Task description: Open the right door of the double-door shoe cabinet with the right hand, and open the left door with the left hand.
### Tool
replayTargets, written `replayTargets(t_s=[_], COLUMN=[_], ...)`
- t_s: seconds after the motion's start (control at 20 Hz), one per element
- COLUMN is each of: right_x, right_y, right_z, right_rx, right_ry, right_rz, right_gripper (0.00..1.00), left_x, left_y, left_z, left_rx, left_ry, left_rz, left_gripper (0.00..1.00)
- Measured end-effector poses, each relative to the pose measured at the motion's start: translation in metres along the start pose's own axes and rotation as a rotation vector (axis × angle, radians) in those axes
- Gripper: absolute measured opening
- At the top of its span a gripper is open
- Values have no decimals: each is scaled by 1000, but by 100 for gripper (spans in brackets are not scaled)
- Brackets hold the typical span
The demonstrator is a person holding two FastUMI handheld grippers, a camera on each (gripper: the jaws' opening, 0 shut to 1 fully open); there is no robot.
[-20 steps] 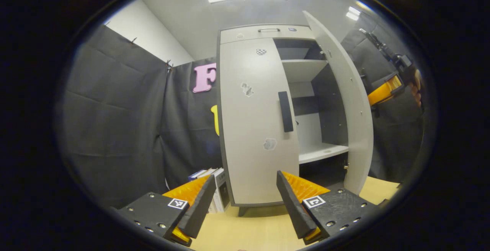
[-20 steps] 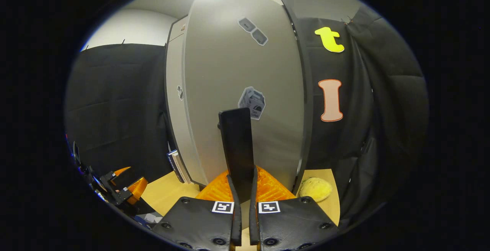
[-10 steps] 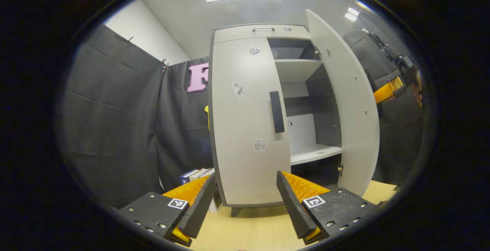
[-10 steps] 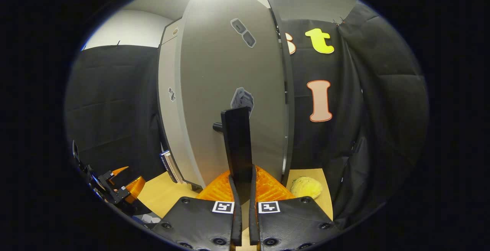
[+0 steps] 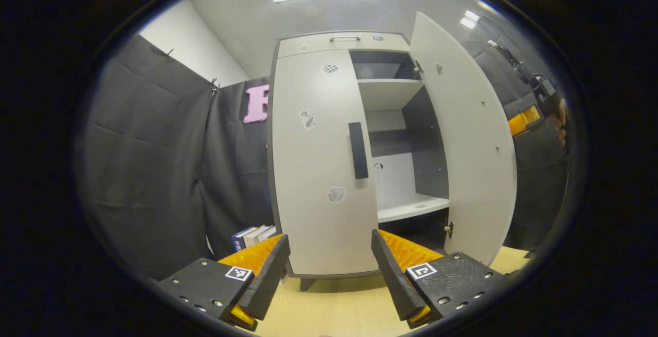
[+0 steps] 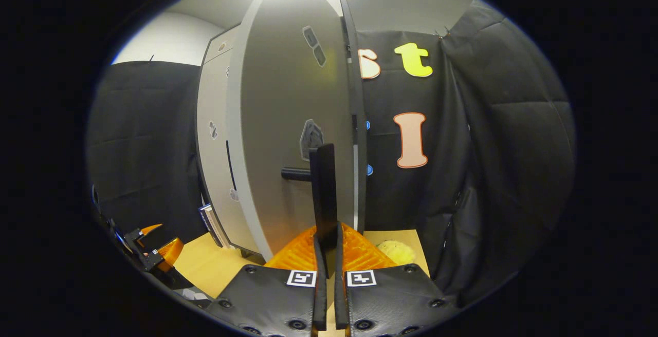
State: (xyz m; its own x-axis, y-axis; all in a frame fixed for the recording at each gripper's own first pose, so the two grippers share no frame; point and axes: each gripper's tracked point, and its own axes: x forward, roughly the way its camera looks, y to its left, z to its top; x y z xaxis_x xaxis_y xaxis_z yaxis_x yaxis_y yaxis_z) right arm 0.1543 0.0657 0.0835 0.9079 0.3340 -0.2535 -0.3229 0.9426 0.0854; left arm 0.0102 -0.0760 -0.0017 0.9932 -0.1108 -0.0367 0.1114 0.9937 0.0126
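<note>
My right claw is clamped on the black handle of the right door, which stands swung wide. My left claw hangs released above the bench, facing the shut left door at 12 o'clock, its handle untouched. Books lean at 10 o'clock beside the shoe cabinet.

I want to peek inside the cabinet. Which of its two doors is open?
The right door is open, swung out so the shelves show, with the right gripper shut on its handle. The left door is closed flat.
</note>
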Motion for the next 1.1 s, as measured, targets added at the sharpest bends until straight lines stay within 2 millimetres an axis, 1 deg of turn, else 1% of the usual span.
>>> replayTargets(t_s=[0.2, 0.25, 0.3, 0.35, 0.5, 0.6, 0.65, 0.7, 0.8, 0.95, 1.0, 1.05, 1.1], right_x=[1, 2, 3, 1, 4, 3, 3, 2, -2, 1, 1, 0, -2], right_y=[-10, -8, -2, 1, -9, -11, -11, -13, -11, -3, -2, -5, -15], right_z=[3, 2, 2, 2, 5, 5, 4, 5, 4, 4, 5, 5, 6], right_rx=[18, 28, 50, 58, 33, 28, 29, 26, 32, 61, 65, 61, 41], right_ry=[-23, -25, -23, -26, -39, -41, -41, -41, -38, -47, -52, -57, -63], right_rz=[-66, -64, -44, -38, -56, -67, -72, -81, -66, -43, -41, -55, -91], right_gripper=[8, 8, 6, 7, 7, 7, 4, 7, 7, 7, 4, 4, 7], left_x=[1, 1, 1, 2, 0, 2, 2, 5, 10, 21, 26, 32, 39], left_y=[-6, -8, -10, -11, -16, -17, -18, -19, -18, -18, -20, -25, -29], left_z=[2, 3, 4, 4, 5, 7, 9, 11, 15, 23, 25, 26, 28], left_rx=[9, 11, 15, 20, 19, 18, 17, 16, 15, 2, -6, -17, -26], left_ry=[1, -1, -1, 0, 3, 1, -3, -7, -11, -17, -13, 0, 6], left_rz=[-8, -12, -16, -18, -26, -33, -41, -47, -50, -59, -71, -93, -108], left_gripper=[94, 94, 94, 94, 93, 93, 93, 93, 93, 93, 93, 93, 94])
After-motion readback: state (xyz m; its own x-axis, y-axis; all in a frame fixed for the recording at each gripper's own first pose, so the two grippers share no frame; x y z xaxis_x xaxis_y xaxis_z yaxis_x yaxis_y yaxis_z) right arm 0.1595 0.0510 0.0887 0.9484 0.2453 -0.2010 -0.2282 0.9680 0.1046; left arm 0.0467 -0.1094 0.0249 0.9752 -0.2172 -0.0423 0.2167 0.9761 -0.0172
